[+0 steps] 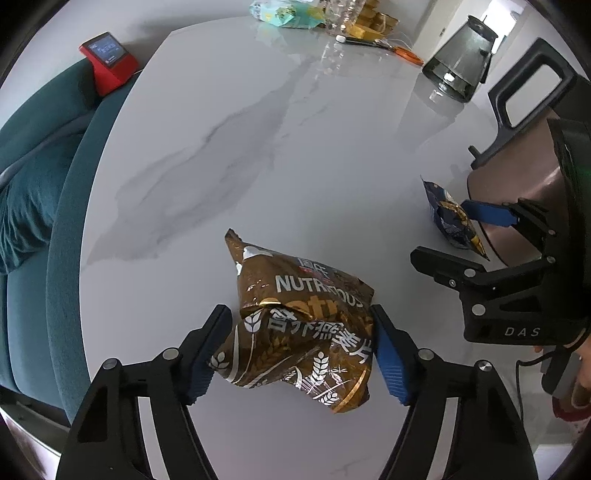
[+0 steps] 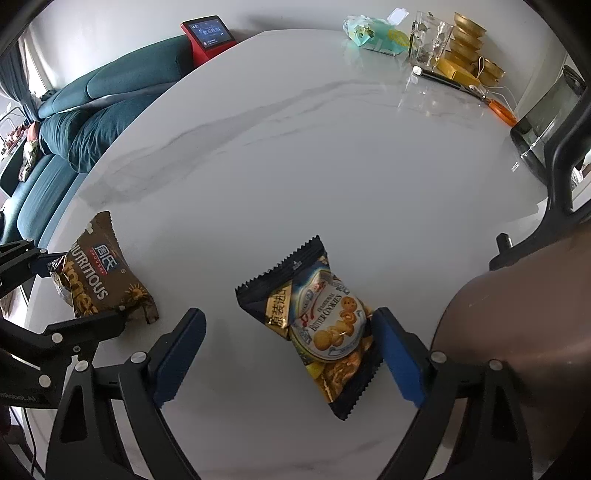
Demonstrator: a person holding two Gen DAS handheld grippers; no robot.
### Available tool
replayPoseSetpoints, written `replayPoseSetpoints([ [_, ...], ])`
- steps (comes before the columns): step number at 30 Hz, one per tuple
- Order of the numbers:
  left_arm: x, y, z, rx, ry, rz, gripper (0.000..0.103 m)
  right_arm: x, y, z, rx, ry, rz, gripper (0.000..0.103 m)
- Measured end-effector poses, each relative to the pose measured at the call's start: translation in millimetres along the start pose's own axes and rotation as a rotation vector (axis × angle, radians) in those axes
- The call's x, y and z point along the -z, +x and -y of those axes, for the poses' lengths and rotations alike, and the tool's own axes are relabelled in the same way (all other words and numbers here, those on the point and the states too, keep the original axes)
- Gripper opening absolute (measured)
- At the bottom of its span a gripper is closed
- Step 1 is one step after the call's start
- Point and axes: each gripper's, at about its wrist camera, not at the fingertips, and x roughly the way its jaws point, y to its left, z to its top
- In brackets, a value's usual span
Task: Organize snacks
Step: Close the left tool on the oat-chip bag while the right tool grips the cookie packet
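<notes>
On the white marble-veined table [image 2: 295, 155] we find two snack packets, each between the blue pads of one claw; the brown oatmeal packet [image 1: 303, 325] sits in the left gripper [image 1: 301, 347], and both pads press its crumpled foil sides, so we record that claw as clamped on it; its long axis runs from the near right corner up toward the far left, the crimped top corner pointing away from the camera; the foil is glossy, creased and buckled at the middle, printed with white wheat ears and the word NUTRITIOUS.

The dark blue butter cookie packet [image 2: 321, 325] lies flat on the table inside the right gripper [image 2: 291, 354]; its long axis runs diagonally, one serrated end toward the far left, the other toward the near right; the right pad touches its edge while the left pad stands clear of it, so we record that claw as spread wide and holding nothing; the wrapper is smooth, shiny, with zigzag-cut ends and a round printed tin picture.

Just right of the cookie packet stands a rounded brown pot [image 2: 524, 317] with a black handle; a red-cased screen [image 2: 208, 35], a clear glass [image 2: 430, 38] and gold boxes [image 2: 465, 48] stand at the far edge; a teal sofa [image 2: 74, 122] lies beyond the left rim.
</notes>
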Motion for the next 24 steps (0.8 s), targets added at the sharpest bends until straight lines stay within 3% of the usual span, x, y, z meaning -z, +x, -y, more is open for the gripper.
replayPoseSetpoints([
  [6, 1, -1, -2, 0.004, -0.003, 0.005, 0.066, 2, 2, -3, 0.062, -0.035, -0.005, 0.103],
  [7, 0, -1, -2, 0.005, -0.004, 0.005, 0.065, 2, 3, -4, 0.085, -0.048, -0.006, 0.094],
  [11, -1, -1, -3, 0.009, -0.007, 0.006, 0.061, -1, 2, -1, 0.095, -0.052, -0.007, 0.076],
  [12, -1, -2, -4, 0.011, -0.011, 0.012, 0.055, -1, 1, 0, 0.105, -0.054, -0.001, 0.060],
  [18, -1, -2, -3, 0.009, -0.005, 0.022, 0.050, -2, 0, 0, 0.104, -0.063, 0.008, 0.050],
  [20, 0, -4, -2, 0.005, -0.004, 0.029, 0.048, -1, -3, -1, 0.105, -0.062, 0.020, 0.041],
  [21, 0, -4, -2, 0.004, -0.004, 0.031, 0.048, -1, -6, -1, 0.109, -0.065, 0.035, 0.026],
  [24, 3, -6, 0, -0.006, 0.003, 0.041, 0.048, -3, -12, -1, 0.089, -0.057, 0.042, 0.018],
])
